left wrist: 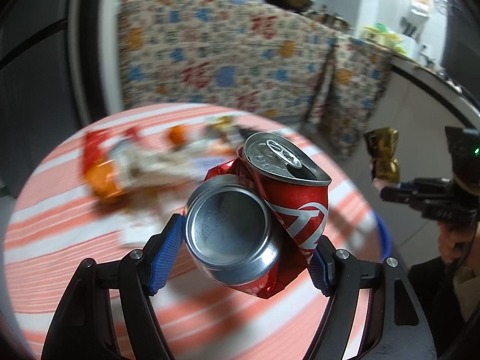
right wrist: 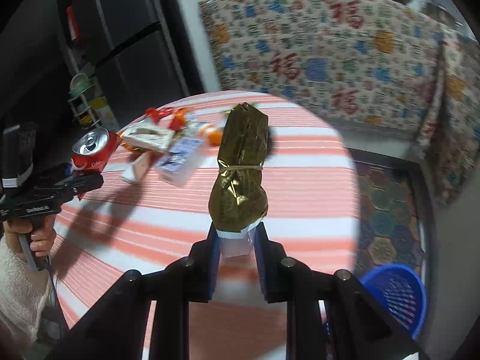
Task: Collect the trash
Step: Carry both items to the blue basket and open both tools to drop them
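A blue plastic basket with a perforated mesh wall is standing on the floor beside the round table; what is lying inside it cannot be determined.

The left gripper is clamping a crushed red aluminium can between its blue textured pads. The can is folded nearly double, so that its dished silver base and its opened pull-tab top are both facing the camera. It is hanging above the table surface.

The right gripper is clamping the white lower end of a crinkled gold foil packet, which is cinched at mid-height by a rubber band. The packet is standing upright in the jaws, above the table.

The table is wearing a cloth with orange and white stripes. A cluster of remaining trash is lying at its far side: wrappers, a white carton and orange items, blurred in the left wrist view.
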The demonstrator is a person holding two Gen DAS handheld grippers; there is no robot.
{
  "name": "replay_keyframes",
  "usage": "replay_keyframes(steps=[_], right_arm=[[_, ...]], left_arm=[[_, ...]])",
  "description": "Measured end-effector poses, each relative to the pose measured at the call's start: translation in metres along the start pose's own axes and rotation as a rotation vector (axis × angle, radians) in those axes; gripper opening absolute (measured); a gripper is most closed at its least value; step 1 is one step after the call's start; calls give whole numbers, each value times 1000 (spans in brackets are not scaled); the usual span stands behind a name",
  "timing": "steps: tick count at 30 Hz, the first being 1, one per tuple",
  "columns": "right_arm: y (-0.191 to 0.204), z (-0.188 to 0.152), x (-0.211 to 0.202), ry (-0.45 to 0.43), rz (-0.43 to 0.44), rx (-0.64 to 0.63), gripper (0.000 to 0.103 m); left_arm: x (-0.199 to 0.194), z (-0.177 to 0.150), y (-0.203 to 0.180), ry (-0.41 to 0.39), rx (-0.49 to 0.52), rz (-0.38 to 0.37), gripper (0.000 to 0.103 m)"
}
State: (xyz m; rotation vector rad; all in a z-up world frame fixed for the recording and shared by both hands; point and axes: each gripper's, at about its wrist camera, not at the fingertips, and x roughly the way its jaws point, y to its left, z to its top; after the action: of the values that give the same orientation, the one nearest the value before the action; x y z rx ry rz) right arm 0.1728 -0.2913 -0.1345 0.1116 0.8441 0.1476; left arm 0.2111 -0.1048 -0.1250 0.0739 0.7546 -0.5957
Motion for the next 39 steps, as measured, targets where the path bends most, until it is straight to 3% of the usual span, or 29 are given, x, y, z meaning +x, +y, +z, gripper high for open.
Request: replay_keyframes(steps=[10, 19, 26, 35, 38, 39], right_arm=[[-129, -47, -64, 43, -210, 161, 22], [-229, -99, -70, 103, -263, 334, 22], [-269, -126, -53, 160, -258, 380, 22], [-305, -150, -20, 229, -187, 453, 22], [-308, -152, -8, 252, -176, 444, 26], [-309, -153, -4, 258, -175, 441, 35]], left_arm=[[58, 33, -165, 60, 99, -204, 75], [130, 16, -267, 189, 102, -268, 75], [185, 1, -306, 269, 117, -271, 75], [244, -10, -317, 344, 85, -276, 76], [262, -12, -321, 364, 59, -300, 78], [268, -13, -320, 377, 42, -314, 86]])
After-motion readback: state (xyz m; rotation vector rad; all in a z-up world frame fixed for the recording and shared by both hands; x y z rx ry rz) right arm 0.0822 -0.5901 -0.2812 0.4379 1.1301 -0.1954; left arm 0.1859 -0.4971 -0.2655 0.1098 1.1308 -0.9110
